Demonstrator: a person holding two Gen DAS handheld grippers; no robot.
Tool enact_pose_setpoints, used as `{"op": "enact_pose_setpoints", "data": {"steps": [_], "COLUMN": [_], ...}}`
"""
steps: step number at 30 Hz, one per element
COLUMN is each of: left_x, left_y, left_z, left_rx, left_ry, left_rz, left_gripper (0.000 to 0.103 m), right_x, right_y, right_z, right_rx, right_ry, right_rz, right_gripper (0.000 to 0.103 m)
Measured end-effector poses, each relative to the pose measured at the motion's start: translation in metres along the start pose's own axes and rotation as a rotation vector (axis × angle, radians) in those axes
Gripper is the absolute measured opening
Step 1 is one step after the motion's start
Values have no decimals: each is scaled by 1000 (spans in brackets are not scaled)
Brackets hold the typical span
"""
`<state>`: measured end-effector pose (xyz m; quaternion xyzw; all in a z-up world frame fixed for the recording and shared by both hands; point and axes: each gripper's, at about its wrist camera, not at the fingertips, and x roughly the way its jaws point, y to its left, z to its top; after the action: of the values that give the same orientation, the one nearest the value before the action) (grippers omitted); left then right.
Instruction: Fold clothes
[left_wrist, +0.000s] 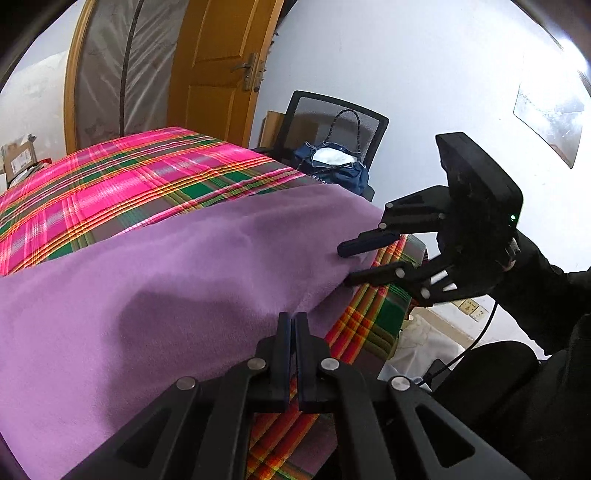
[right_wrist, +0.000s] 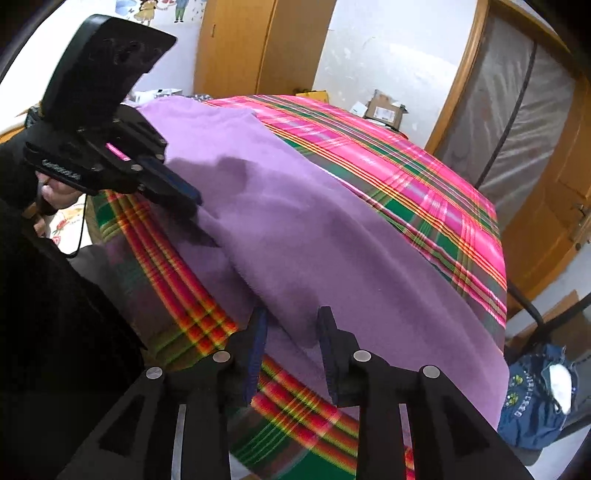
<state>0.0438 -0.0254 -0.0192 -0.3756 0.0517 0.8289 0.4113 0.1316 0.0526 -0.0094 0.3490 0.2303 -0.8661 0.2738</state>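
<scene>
1. Here the purple fleece garment lies spread over the bed's plaid cover, its near edge running along the bed's front side, close to both tools
2. The left gripper has its jaws pressed together; in its own view the tips sit right at the fleece's hem, and whether a thin fold is caught between them I cannot tell
3. The right gripper stands with its jaws apart, a corner of the fleece lying in the gap with neither pad pressing on it
4. By my reading, the step in hand is taking hold of the near edge at two points, before any fold is made
5. The next move, I judge, calls for the right jaws to close on that corner, so both hands can carry the edge across towards the far side together
6. The left wrist view alone shows an office chair with a blue bag on it against the wall
7. The right wrist view alone shows a wooden wardrobe, cardboard boxes past the bed, and how far the fleece reaches towards the far left
</scene>
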Motion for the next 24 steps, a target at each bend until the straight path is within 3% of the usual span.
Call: {"op": "enact_pose_setpoints", "data": {"steps": [3,6,11,14,18,21,24], "left_x": [-2,-2,16,10,-8,-14,-9], "left_y": [-1,-4,2,5,6,12,26], "left_z": [0,-3,-14,-15,-12,-6,-3], "left_rx": [-1,12,-11,-41,-56,-83,-149], "left_ry": [-3,5,67,50,-7,-42,-45], "left_rz": [-6,-18,-36,-68,-133,-101,-40], "left_gripper": [2,2,2,2,2,2,2], "right_x": [-7,-20,-4,-9,-28,-29,-9], "right_y": [-2,1,4,-1,-20,-41,-52], "right_z": [0,-1,-9,-10,-7,-1,8], "right_rx": [1,-18,-15,37,151,287,359], "right_ry": [-6,-7,67,45,-60,-126,-87], "right_rz": [-6,0,35,60,69,7,-45], "right_gripper": [3,3,3,12,26,36,36]}}
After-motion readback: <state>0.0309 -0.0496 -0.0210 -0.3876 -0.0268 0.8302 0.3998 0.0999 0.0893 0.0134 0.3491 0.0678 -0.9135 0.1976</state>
